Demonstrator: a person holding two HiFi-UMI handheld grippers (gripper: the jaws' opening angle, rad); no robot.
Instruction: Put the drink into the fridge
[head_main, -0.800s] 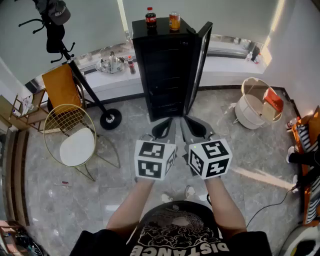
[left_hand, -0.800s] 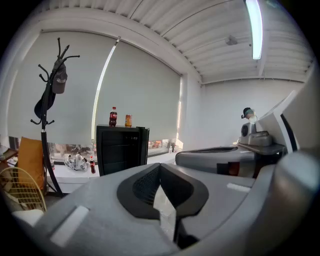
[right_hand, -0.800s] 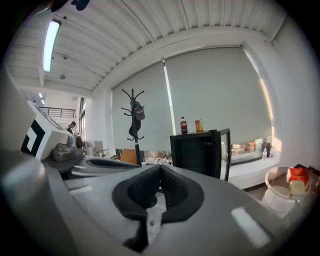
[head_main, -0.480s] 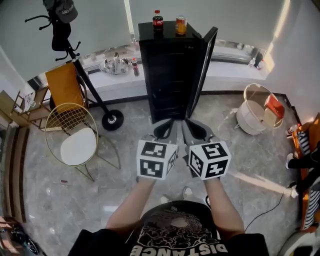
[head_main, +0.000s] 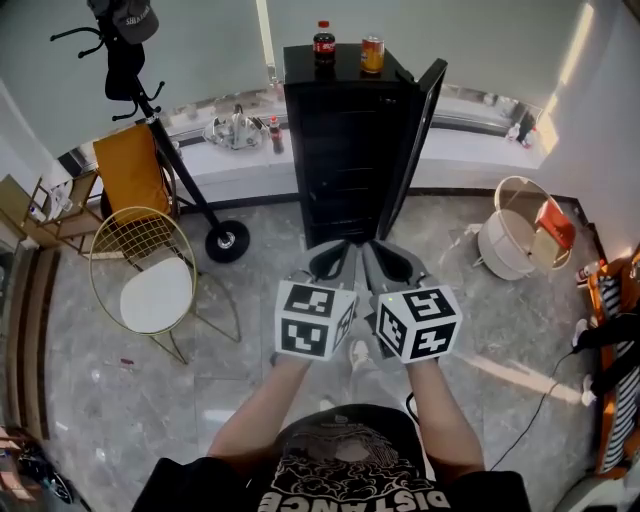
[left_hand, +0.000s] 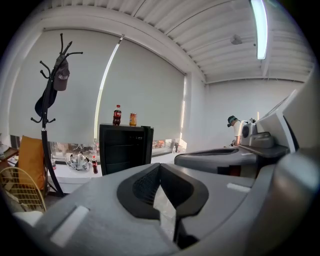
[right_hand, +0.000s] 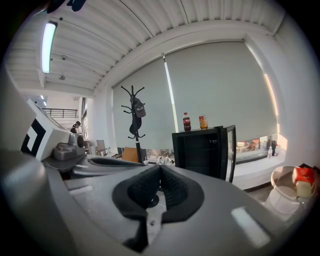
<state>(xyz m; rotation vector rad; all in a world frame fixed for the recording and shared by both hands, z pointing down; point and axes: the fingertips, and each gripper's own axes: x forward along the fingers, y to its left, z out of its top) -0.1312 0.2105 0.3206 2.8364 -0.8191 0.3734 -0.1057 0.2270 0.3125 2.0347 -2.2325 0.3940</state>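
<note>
Both grippers are clenched and empty. The left gripper (head_main: 333, 258) and right gripper (head_main: 378, 258) sit side by side ahead of you, jaws pressed together on nothing, well apart from the tall black fridge (head_main: 340, 150). Its black-framed door (head_main: 418, 130) stands open.

The drinks, a dark cola bottle with a red label (head_main: 324, 42) and an orange can (head_main: 372, 52), stand near each other on the fridge top.

Hazards:
- Arriving with the jaws unopened would likely push a drink off the top.
- The tall bottle looks prone to toppling.
- The open door's edge could catch your right arm.
</note>
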